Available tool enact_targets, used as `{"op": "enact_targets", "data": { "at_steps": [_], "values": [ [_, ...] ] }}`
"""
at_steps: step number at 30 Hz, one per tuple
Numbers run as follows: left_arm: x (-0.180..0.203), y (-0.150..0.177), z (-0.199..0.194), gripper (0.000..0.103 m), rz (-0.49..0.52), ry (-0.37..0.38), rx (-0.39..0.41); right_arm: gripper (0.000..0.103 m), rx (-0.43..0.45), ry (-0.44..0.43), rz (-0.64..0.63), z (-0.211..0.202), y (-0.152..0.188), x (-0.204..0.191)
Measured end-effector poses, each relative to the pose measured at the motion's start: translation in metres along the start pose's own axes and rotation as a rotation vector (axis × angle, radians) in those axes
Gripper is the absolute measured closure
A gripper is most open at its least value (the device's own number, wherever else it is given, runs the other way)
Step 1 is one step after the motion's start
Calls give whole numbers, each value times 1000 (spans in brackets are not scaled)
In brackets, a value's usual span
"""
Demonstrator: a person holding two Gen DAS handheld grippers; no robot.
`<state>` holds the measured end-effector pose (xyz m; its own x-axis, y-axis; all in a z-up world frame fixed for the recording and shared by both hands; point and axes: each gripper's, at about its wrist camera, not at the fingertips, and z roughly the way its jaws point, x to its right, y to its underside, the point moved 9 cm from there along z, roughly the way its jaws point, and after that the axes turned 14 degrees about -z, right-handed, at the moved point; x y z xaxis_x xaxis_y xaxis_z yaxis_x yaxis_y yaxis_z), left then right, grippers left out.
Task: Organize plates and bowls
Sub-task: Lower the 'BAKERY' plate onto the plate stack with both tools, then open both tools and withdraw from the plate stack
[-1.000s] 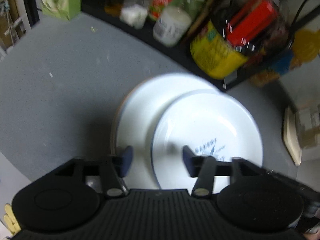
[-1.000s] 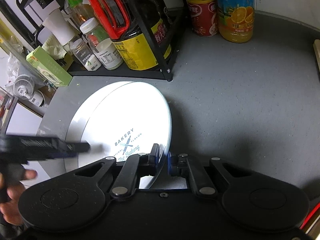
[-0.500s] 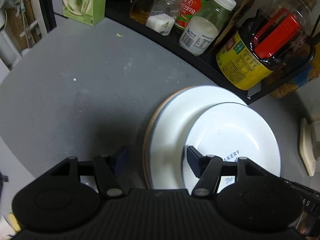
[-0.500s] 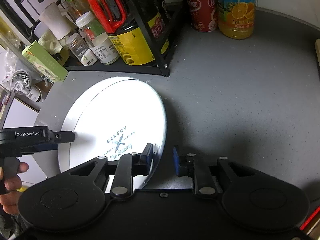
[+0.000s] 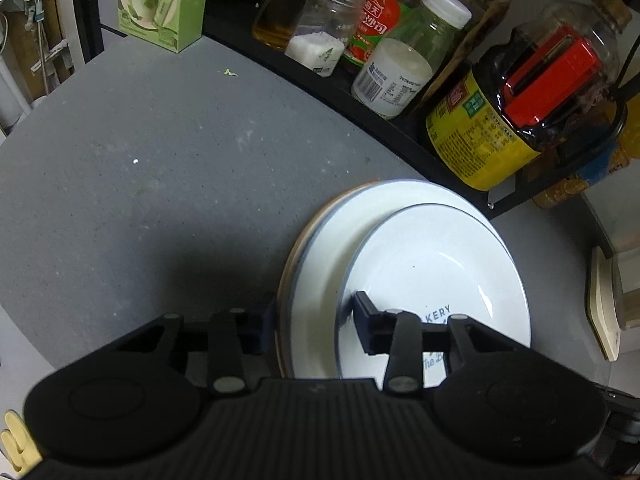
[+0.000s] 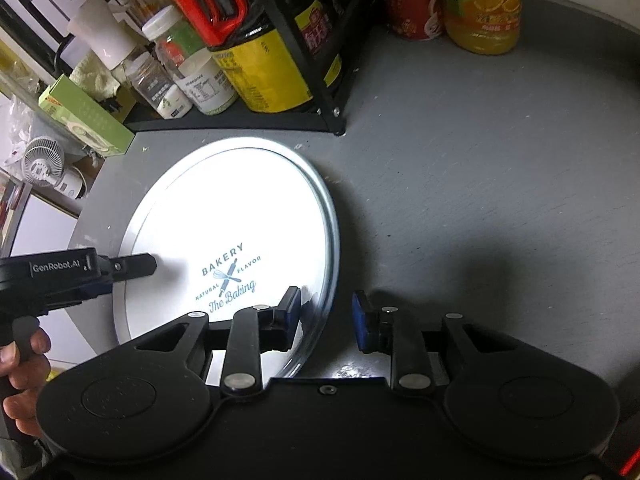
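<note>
A small white plate [image 5: 436,272] with blue "BAKERY" print lies on a larger white plate [image 5: 320,272], over a tan-rimmed one, on the grey counter. It also shows in the right wrist view [image 6: 232,232]. My left gripper [image 5: 314,320] is open, its jaws straddling the left rim of the stack; it also shows in the right wrist view [image 6: 100,272]. My right gripper [image 6: 326,312] is open, its jaws either side of the plates' right rim, holding nothing.
A black rack [image 5: 400,136] of jars and bottles runs behind the plates, with a yellow-labelled jar [image 5: 500,136]. A green box [image 5: 160,0] stands far left. Cans and an orange juice bottle [image 6: 484,4] stand at the back right. A cutting board edge [image 5: 600,304] lies right.
My right gripper has opened and let go of the small plate, which now lies on the stack. My left gripper has shifted left so its jaws straddle the stack's left rim.
</note>
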<state>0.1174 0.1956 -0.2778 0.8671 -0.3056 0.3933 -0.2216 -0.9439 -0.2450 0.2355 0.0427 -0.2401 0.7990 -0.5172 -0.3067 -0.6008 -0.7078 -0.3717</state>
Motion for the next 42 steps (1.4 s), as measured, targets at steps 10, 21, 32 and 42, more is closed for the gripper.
{"op": "enact_targets", "data": {
  "at_steps": [10,21,32,42],
  "values": [
    [1,-6,-1,68,-1,-2,9,77,-5,-3,-7,4,-5,-3],
    [8,-8,-4,65,32,-67,21,65,-15,-16,-9,-4,-3,-6],
    [34,-1,-20,45,36,-91,79,20,112,-10,-13,-56,-12,2],
    [91,21,-47,42,173,-18,112,0,211,37,14,-104,-1,24]
  ]
}}
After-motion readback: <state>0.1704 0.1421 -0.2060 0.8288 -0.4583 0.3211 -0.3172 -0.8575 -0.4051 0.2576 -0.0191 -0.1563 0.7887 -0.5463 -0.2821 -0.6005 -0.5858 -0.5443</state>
